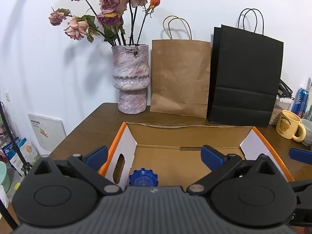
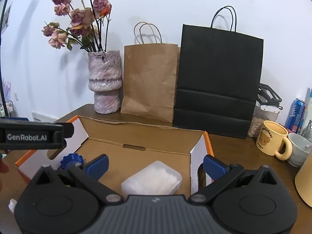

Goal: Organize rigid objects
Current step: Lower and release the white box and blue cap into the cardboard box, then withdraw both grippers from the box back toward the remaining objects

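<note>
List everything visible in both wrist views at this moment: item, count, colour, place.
Cardboard box: 1, brown inside, orange-and-white outside, open, centre of table.
Blue ridged cap: 1, blue, inside box, left end.
Plastic case: 1, translucent white, inside box, right of middle.
Vase: 1, mottled pink-purple, back of table, holding dried roses.
Brown paper bag: 1, against wall.
Black paper bag: 1, right of brown bag.
Yellow bear mug: 1, table's right side.
White cup: 1, beside the mug.
Blue can: 1, far right.
Table: 1, dark wood.
Left claw: open, over box.
Right claw: open, over box.
</note>
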The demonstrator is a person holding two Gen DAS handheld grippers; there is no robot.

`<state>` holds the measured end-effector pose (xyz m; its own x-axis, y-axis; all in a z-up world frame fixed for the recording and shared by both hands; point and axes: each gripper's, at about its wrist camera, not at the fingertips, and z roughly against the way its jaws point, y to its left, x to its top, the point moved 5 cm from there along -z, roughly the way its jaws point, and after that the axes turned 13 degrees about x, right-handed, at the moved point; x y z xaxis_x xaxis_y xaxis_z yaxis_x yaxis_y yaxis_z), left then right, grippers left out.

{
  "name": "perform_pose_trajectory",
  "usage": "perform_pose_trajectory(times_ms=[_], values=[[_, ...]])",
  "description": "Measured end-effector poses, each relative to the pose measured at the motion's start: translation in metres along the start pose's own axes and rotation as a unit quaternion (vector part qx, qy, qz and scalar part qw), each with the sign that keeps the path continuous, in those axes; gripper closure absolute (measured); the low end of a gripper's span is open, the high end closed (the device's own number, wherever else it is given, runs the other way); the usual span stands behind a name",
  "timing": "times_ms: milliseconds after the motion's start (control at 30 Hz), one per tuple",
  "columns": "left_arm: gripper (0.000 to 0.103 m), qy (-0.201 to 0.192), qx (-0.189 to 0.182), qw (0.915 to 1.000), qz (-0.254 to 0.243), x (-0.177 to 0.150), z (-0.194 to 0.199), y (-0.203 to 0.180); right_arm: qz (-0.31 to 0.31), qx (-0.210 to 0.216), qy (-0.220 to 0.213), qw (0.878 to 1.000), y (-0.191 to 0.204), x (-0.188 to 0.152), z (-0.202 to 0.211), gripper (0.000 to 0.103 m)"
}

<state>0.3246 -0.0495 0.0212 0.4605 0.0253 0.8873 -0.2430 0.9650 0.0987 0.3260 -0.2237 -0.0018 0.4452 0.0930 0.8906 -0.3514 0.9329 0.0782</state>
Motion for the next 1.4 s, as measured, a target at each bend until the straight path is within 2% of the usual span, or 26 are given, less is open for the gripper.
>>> perform_pose_trajectory(times_ms=[800, 1400], values=[[0.0, 0.01, -0.01, 0.9999, 0.009, -0.04, 0.068, 0.034, 0.015, 0.012, -0.014, 1.0, 0.035, -0.036, 0.078, 0.0], [0.0, 0.041, -0.013, 0.9991, -0.002, -0.09, 0.095, 0.053, 0.018, 0.018, 0.012, 1.0, 0.056, -0.08, 0.109, 0.0]])
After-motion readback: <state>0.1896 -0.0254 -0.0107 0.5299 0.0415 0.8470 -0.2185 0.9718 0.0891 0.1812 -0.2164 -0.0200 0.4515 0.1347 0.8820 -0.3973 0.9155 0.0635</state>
